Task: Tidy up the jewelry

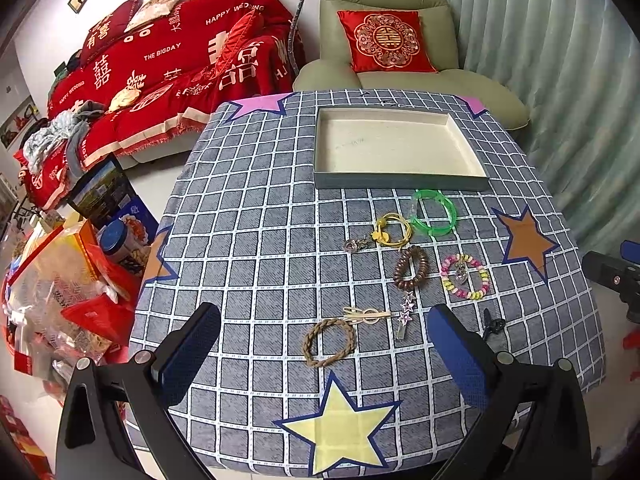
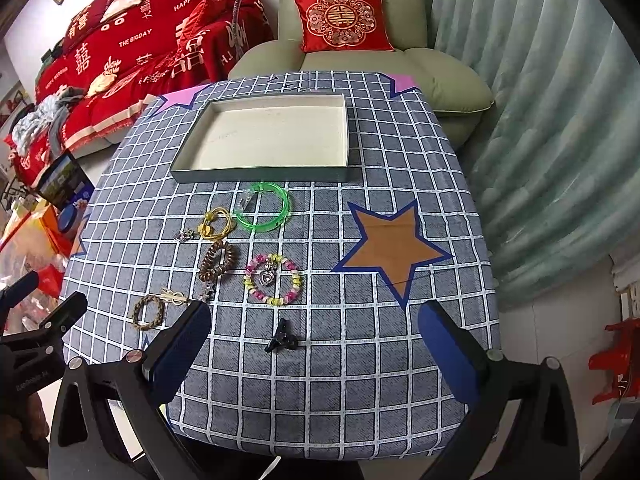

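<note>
A shallow grey tray point(image 1: 400, 182) point(image 2: 260, 174) with a bare cream floor stands at the table's far side. In front of it lie a green bangle point(image 1: 434, 212) point(image 2: 263, 208), a yellow cord bracelet point(image 1: 390, 229) point(image 2: 216, 222), a brown coil hair tie point(image 1: 410, 266) point(image 2: 216, 260), a pastel bead bracelet point(image 1: 466, 276) point(image 2: 273, 279), a braided brown ring point(image 1: 329, 341) point(image 2: 148, 312), a hair clip point(image 1: 366, 315) and a small black clip point(image 2: 283, 340). My left gripper point(image 1: 324, 356) is open above the braided ring. My right gripper point(image 2: 316, 352) is open above the black clip.
The table wears a grey checked cloth point(image 1: 248, 240) with star patches, yellow point(image 1: 340, 428) at the front and brown point(image 2: 394, 246) at the right. A green armchair point(image 1: 392, 40) stands behind, a red-covered sofa point(image 1: 160, 72) at the left, clutter point(image 1: 60, 288) on the floor.
</note>
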`<state>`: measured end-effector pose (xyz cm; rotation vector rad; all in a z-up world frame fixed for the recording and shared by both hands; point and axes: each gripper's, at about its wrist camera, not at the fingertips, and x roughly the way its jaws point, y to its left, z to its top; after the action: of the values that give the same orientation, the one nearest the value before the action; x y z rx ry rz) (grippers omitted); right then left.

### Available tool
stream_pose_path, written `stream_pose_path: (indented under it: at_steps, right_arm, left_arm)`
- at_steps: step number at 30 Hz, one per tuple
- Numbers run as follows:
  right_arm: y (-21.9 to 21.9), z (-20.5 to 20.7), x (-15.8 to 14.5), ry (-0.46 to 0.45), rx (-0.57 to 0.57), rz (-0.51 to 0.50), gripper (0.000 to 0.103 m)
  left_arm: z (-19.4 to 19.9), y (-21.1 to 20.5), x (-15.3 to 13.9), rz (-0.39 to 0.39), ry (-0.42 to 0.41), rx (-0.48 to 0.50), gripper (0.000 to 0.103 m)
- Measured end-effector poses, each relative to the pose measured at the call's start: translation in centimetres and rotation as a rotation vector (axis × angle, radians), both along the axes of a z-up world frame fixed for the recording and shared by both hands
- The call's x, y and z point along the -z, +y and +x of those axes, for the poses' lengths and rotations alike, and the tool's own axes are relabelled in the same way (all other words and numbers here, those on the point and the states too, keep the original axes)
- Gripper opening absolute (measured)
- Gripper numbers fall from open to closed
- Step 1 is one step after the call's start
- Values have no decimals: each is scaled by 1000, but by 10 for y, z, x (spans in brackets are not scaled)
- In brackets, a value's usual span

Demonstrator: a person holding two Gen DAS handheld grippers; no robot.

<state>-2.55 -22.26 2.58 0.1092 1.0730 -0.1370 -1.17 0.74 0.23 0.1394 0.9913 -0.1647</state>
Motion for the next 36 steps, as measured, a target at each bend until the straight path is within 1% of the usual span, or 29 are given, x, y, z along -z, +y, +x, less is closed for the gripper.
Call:
stream_pose_path:
  at_steps: [36]
  right_arm:
    - [-1,0,1,1,1,-1,103]
  left_arm:
    - [-1,0,2,3,5,0,103]
